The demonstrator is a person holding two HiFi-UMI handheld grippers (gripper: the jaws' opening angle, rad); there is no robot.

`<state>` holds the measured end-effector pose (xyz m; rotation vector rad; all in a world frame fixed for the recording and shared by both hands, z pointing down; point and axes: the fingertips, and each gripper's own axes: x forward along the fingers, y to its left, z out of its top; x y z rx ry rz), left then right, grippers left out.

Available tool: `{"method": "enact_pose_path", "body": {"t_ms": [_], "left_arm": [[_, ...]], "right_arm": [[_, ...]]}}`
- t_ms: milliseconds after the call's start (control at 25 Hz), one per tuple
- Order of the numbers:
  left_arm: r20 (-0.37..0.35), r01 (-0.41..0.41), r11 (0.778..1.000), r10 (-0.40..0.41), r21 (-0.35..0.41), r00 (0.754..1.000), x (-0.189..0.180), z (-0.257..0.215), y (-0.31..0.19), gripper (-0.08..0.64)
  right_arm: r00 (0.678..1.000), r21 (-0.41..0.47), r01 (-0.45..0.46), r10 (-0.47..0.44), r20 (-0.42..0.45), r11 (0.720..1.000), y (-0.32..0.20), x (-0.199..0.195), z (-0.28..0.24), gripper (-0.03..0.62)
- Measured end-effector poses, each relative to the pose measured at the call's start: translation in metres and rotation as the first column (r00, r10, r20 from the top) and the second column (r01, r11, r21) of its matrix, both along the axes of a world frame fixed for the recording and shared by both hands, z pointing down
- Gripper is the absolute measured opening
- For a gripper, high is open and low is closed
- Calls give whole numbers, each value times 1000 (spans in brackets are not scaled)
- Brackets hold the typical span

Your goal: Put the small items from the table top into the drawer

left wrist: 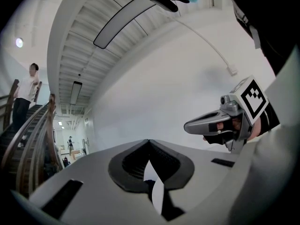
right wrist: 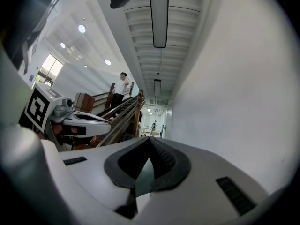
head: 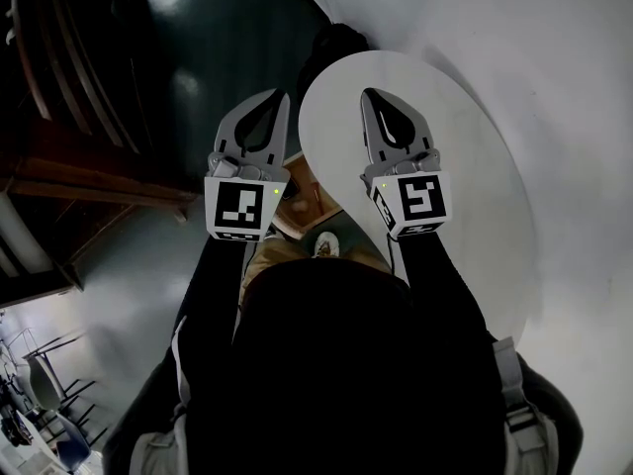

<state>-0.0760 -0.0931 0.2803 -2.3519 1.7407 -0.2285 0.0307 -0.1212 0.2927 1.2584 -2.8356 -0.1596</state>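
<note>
Both grippers are held level, side by side, in front of a person's dark-clothed body. In the head view my left gripper (head: 275, 95) hangs over the dark floor, jaws meeting at the tip with nothing between them. My right gripper (head: 368, 94) is over the near edge of a white round table (head: 475, 166), also shut and empty. The left gripper view shows its own jaws (left wrist: 149, 140) closed and the right gripper (left wrist: 187, 125) off to the right. The right gripper view shows its closed jaws (right wrist: 150, 138) and the left gripper (right wrist: 119, 122) at left. No small items or drawer are recognisable.
A wooden staircase (head: 59, 117) runs along the left, with a person (left wrist: 23, 97) standing on it. A white wall (right wrist: 243, 93) lies ahead on the right. Something wooden (head: 309, 201) and a shoe (head: 326, 245) show below, between the grippers.
</note>
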Motion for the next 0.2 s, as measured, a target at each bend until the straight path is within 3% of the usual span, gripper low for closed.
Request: {"method": "enact_pose_path", "body": {"t_ms": [200], "left_arm": [[24,-1,1000,1,1,1000,-1,2,1,15]], "right_arm": [[1000,-6,-1,1,2,1000,1,0,2,26]]}}
